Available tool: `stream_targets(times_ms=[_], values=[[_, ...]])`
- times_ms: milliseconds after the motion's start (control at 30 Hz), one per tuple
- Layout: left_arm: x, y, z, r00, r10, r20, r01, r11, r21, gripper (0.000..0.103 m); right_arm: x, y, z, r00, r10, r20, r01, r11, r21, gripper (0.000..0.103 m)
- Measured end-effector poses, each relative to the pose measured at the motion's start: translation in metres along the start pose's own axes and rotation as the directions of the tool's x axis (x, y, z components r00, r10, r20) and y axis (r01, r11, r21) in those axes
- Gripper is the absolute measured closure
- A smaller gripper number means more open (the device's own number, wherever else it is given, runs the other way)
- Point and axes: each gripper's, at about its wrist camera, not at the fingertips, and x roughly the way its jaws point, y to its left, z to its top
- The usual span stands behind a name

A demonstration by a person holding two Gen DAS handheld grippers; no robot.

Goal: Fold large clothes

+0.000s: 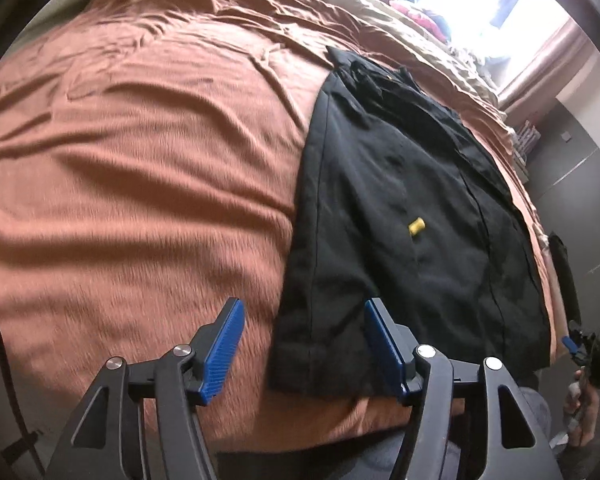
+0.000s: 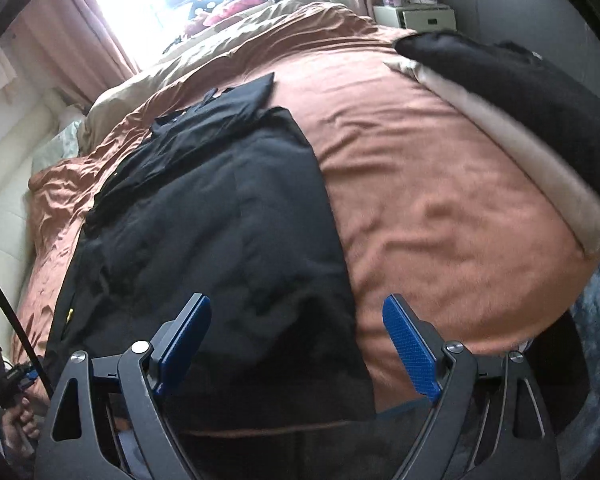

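Black garment (image 1: 412, 208) flat on bed (image 1: 140, 160), hem beneath both tools. Left tool (image 1: 304, 344) and right tool (image 2: 296, 344) spread, gripping nothing.

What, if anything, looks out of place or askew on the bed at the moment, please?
One thing stands out: a small yellow tag sits on the black garment, bright against the dark cloth. The garment's far end is bunched and uneven rather than flat. The orange bedcover is wrinkled. Nothing looks spilled or damaged.
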Motion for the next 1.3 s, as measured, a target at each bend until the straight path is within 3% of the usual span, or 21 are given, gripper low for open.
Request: stream_targets(times_ms=[167, 267, 333, 433, 533, 633, 800, 900, 967, 1033, 1133, 1200, 1267, 1300], values=[[0.000, 0.007, -0.014, 1.000, -0.015, -0.005, 0.015, 1.000, -0.016, 0.044, 0.003, -0.023, -0.018, 0.999, 0.045, -0.015, -0.044, 0.998, 0.043, 0.016], [-0.004, 0.010, -0.021, 0.999, -0.052, -0.005, 0.052, 0.998, -0.034, 0.048, 0.006, -0.033, -0.029, 0.993, 0.113, -0.019, -0.111, 0.990, 0.089, 0.017], [-0.003, 0.013, -0.024, 0.995, -0.101, -0.019, 0.100, 0.993, -0.060, 0.056, 0.011, -0.037, -0.035, 0.987, 0.159, -0.034, -0.155, 0.981, 0.113, 0.029], [0.002, 0.019, -0.026, 0.989, -0.147, -0.025, 0.144, 0.984, -0.103, 0.062, 0.021, -0.041, -0.041, 0.971, 0.234, -0.049, -0.224, 0.962, 0.155, 0.037], [0.007, 0.027, -0.021, 0.983, -0.182, -0.015, 0.177, 0.972, -0.156, 0.066, 0.030, -0.047, -0.045, 0.965, 0.258, -0.038, -0.246, 0.950, 0.192, 0.037], [0.012, 0.027, -0.015, 0.978, -0.207, -0.002, 0.204, 0.961, -0.187, 0.066, 0.031, -0.060, -0.049, 0.954, 0.297, 0.040, -0.298, 0.922, 0.249, 0.041], [0.020, 0.019, -0.012, 0.970, -0.243, -0.003, 0.237, 0.948, -0.211, 0.066, 0.032, -0.084, -0.069, 0.907, 0.402, 0.129, -0.421, 0.835, 0.355, 0.045], [0.021, 0.016, -0.014, 0.959, -0.281, -0.023, 0.270, 0.939, -0.212, 0.066, 0.033, -0.083, -0.079, 0.866, 0.482, 0.134, -0.496, 0.791, 0.357, 0.045], [0.020, 0.018, -0.013, 0.957, -0.291, -0.018, 0.280, 0.935, -0.218, 0.066, 0.035, -0.084, -0.080, 0.852, 0.503, 0.144, -0.518, 0.776, 0.360, 0.045], [0.023, 0.022, -0.011, 0.953, -0.303, -0.004, 0.293, 0.924, -0.246, 0.068, 0.037, -0.087, -0.080, 0.847, 0.502, 0.172, -0.528, 0.760, 0.378, 0.045], [0.027, 0.020, -0.007, 0.959, -0.283, 0.011, 0.277, 0.930, -0.242, 0.071, 0.044, -0.086, -0.078, 0.861, 0.470, 0.195, -0.507, 0.761, 0.404, 0.046], [0.030, 0.017, -0.005, 0.962, -0.271, 0.018, 0.268, 0.934, -0.237, 0.072, 0.050, -0.084, -0.077, 0.877, 0.438, 0.199, -0.480, 0.768, 0.424, 0.057], [0.033, 0.017, -0.003, 0.967, -0.256, 0.012, 0.251, 0.937, -0.245, 0.087, 0.054, -0.083, -0.078, 0.877, 0.434, 0.207, -0.480, 0.759, 0.440, 0.065], [0.035, 0.018, -0.003, 0.967, -0.254, 0.006, 0.247, 0.935, -0.254, 0.089, 0.056, -0.084, -0.078, 0.883, 0.422, 0.205, -0.468, 0.759, 0.453, 0.076]])
